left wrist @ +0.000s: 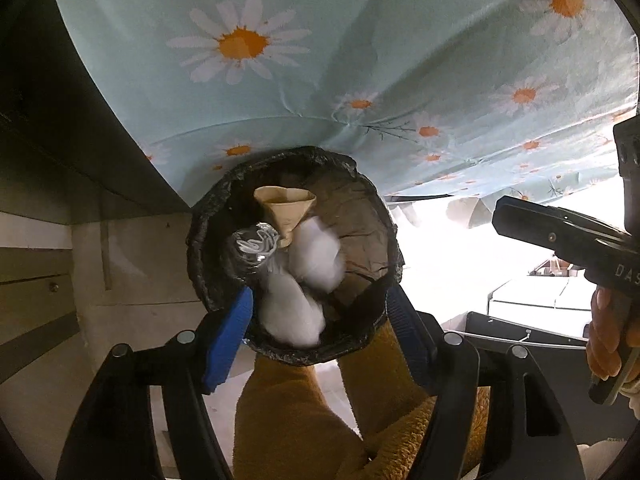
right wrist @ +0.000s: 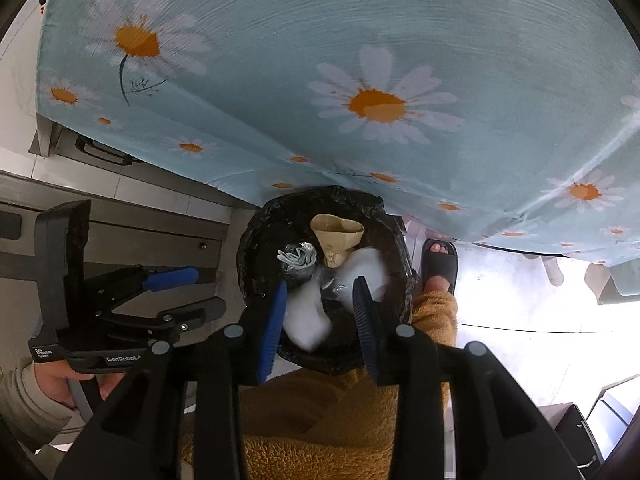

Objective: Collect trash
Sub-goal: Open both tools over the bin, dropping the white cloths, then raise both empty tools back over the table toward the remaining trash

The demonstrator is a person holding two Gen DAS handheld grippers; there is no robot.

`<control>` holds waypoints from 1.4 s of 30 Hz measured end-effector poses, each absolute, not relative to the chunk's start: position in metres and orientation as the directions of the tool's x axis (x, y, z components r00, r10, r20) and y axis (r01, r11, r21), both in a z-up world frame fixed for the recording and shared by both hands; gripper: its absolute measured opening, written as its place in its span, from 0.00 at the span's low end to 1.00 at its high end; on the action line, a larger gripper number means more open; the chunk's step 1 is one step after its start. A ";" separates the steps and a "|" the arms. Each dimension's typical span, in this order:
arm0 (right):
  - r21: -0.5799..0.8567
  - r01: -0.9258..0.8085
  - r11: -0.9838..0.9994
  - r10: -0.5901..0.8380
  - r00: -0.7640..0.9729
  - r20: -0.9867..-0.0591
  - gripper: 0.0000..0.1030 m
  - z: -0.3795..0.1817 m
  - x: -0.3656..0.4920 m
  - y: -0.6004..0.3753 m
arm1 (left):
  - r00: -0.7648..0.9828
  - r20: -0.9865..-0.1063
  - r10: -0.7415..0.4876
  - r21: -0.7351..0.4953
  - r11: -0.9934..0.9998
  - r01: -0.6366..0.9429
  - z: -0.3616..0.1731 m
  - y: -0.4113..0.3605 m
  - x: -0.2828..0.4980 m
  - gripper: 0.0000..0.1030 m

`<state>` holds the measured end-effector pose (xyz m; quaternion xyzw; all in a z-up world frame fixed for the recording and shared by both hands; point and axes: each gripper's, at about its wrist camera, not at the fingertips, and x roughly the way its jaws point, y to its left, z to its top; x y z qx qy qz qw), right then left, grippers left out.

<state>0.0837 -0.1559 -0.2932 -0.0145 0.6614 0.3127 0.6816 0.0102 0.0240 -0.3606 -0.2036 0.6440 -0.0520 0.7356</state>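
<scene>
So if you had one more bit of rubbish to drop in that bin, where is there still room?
The bin is crowded on its left and near side: paper cone, clear plastic cup and white tissue wads bunch together. The free patch is the right and far side, along the liner wall, over flat brown paper.

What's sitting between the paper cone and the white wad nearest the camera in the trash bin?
In the left wrist view, a crumpled clear wrapper and another white wad lie between the cone and the near wad.
</scene>
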 end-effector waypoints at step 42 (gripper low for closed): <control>0.290 -0.538 0.791 0.502 0.301 -0.811 0.53 -0.078 0.091 -0.166 | 0.502 -0.773 -0.388 -0.422 0.905 0.050 -0.152 0.033 0.023 0.65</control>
